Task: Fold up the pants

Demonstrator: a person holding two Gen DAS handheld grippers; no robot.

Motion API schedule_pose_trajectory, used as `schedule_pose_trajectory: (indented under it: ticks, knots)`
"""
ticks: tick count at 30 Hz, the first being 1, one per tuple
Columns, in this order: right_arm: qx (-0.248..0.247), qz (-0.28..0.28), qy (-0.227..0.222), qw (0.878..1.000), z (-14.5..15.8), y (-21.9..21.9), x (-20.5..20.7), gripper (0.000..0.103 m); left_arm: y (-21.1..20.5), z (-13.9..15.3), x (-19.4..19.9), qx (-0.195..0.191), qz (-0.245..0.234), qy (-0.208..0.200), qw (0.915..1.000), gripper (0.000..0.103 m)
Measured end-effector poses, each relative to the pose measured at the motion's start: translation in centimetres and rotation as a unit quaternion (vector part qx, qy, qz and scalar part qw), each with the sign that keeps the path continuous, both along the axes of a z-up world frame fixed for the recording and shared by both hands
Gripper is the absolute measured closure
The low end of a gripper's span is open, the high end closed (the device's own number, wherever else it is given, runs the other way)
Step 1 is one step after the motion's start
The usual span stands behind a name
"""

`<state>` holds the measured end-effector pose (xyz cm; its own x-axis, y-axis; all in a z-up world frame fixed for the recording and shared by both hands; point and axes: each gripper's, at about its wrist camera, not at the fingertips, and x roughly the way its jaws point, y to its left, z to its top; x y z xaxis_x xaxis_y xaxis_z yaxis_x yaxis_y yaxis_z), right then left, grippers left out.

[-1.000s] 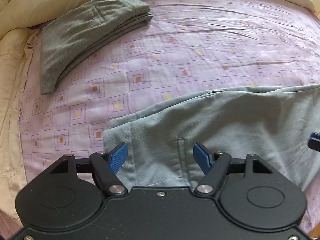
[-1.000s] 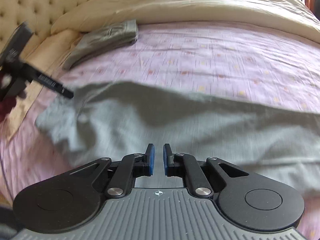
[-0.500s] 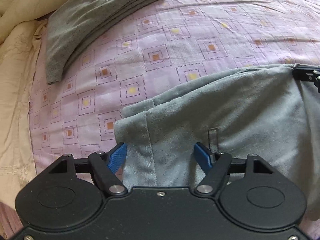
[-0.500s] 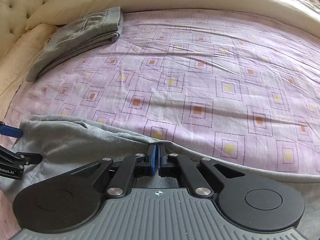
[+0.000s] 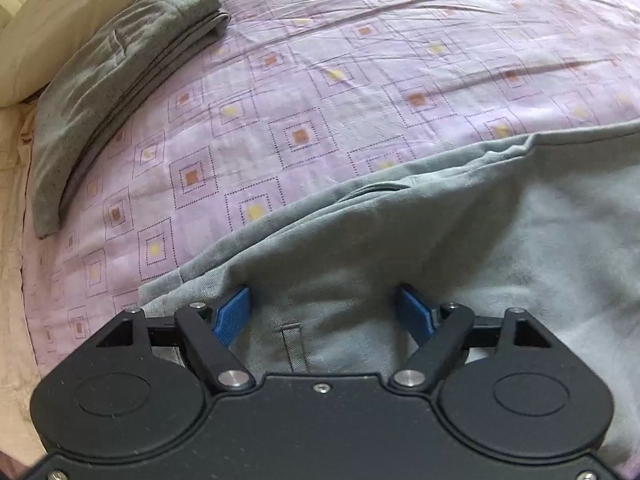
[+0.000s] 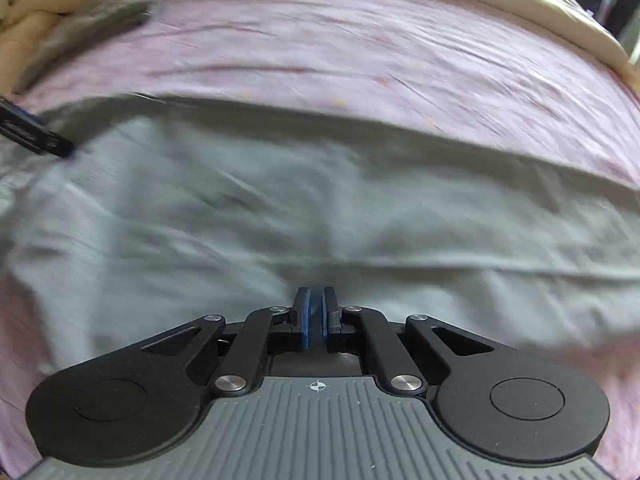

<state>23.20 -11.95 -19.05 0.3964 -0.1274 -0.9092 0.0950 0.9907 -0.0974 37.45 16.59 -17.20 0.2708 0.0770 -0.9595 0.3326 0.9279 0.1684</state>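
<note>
Pants (image 5: 460, 248) now lie folded lengthwise on our bed (image 5: 360, 60): left gripper (image 5: 324, 312) is opening off the waistband, right gripper (image 6: 315, 312) pinched together, apparently empty.

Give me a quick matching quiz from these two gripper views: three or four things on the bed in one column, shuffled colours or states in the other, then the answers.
Column one:
1. left gripper
2. right gripper
3. folded pants
4. bedsheet

Column two:
A. lilac with square pattern
B. jaws shut
C. jaws opening over the light grey-green pants
D. dark grey, by the pillow

Pairs: 1-C, 2-B, 3-D, 4-A
</note>
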Motion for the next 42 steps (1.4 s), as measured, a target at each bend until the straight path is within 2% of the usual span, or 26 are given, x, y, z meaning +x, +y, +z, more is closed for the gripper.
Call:
schedule_pose_trajectory:
  ticks: [2, 3, 7, 10, 12, 14, 16, 17, 19, 20, 21, 24, 26, 29, 31, 32, 34, 36, 38, 40, 42]
  knots:
    - [-0.028, -0.065, -0.008, 0.997, 1.0, -3.0, -1.2, 0.098, 0.4, 1.1, -0.5, -0.004, 0.023, -0.006, 0.9997, 0.030]
    - [-0.025, -0.081, -0.025, 0.996, 1.8, -3.9, -1.7, 0.098, 0.3, 1.7, -1.0, -0.013, 0.030, -0.010, 0.9994, 0.030]
    - [0.009, -0.082, -0.084, 0.993, 3.9, -4.1, -2.7, 0.097, -2.1, 4.1, -4.8, -0.087, 0.040, -0.004, 0.9954, 0.030]
    - [0.037, -0.077, -0.099, 0.991, 3.7, -4.1, -2.2, 0.097, -6.2, 4.2, -8.2, -0.131, 0.000, 0.028, 0.9910, 0.028]
    - [0.044, -0.069, -0.090, 0.993, 2.9, -4.5, -1.8, 0.096, -8.8, 3.4, -10.5, -0.139, -0.035, 0.048, 0.9885, 0.028]
    - [0.032, -0.050, -0.060, 0.996, 1.8, -5.2, -1.9, 0.096, -10.4, 1.6, -12.2, -0.108, -0.059, 0.065, 0.9903, 0.028]
    - [0.022, -0.019, -0.008, 1.000, 0.0, -6.3, -2.3, 0.097, -11.0, -0.3, -13.6, -0.047, -0.079, 0.073, 0.9931, 0.022]
    - [0.032, 0.004, -0.015, 0.999, 0.1, -6.7, -2.9, 0.097, -10.9, -0.3, -14.2, -0.040, -0.084, 0.060, 0.9939, 0.018]
    - [0.051, 0.044, -0.010, 0.998, 1.0, -7.7, -3.6, 0.097, -11.0, 0.5, -14.2, -0.024, -0.064, 0.068, 0.9953, 0.021]
    - [0.065, 0.053, -0.024, 0.996, 1.8, -8.5, -4.0, 0.097, -11.3, 1.1, -14.0, -0.019, -0.049, 0.068, 0.9963, 0.028]
    - [0.081, 0.056, -0.048, 0.994, 2.6, -9.6, -4.3, 0.096, -11.7, 1.8, -14.0, -0.016, -0.040, 0.060, 0.9973, 0.031]
    - [0.104, 0.032, -0.104, 0.989, 4.2, -13.3, -4.1, 0.095, -15.0, 4.1, -13.8, -0.020, -0.018, 0.004, 0.9996, 0.030]
    - [0.101, 0.017, -0.106, 0.989, 3.7, -16.0, -3.2, 0.095, -17.7, 4.2, -13.5, -0.029, 0.002, -0.011, 0.9995, 0.026]
    - [0.063, 0.005, -0.077, 0.995, 2.3, -19.9, -2.4, 0.095, -20.9, 2.8, -13.4, -0.039, 0.017, 0.012, 0.9990, 0.025]
    - [0.033, -0.015, -0.048, 0.998, 1.4, -22.8, -2.7, 0.097, -22.2, 1.2, -13.5, -0.018, 0.014, 0.033, 0.9992, 0.025]
    - [0.030, -0.024, -0.043, 0.998, 1.2, -24.1, -3.2, 0.098, -22.4, 0.4, -13.9, 0.000, 0.014, 0.042, 0.9990, 0.021]
    - [0.008, -0.045, -0.031, 0.998, 1.5, -26.2, -4.1, 0.098, -22.1, 0.4, -13.9, 0.000, 0.029, 0.039, 0.9988, 0.018]
    - [0.029, -0.062, -0.073, 0.995, 2.8, -28.5, -5.2, 0.097, -21.5, 0.6, -13.5, -0.009, 0.052, 0.052, 0.9973, 0.019]
    - [0.055, -0.086, -0.116, 0.988, 3.9, -31.0, -5.6, 0.092, -21.3, 0.6, -13.3, 0.005, 0.061, 0.054, 0.9966, 0.018]
    - [0.065, -0.108, -0.130, 0.983, 3.9, -33.7, -4.4, 0.081, -21.4, 0.6, -13.2, 0.018, 0.067, 0.054, 0.9961, 0.018]
    - [0.071, -0.113, -0.130, 0.982, 3.5, -35.7, -3.1, 0.078, -21.6, 0.5, -13.1, 0.026, 0.077, 0.055, 0.9951, 0.018]
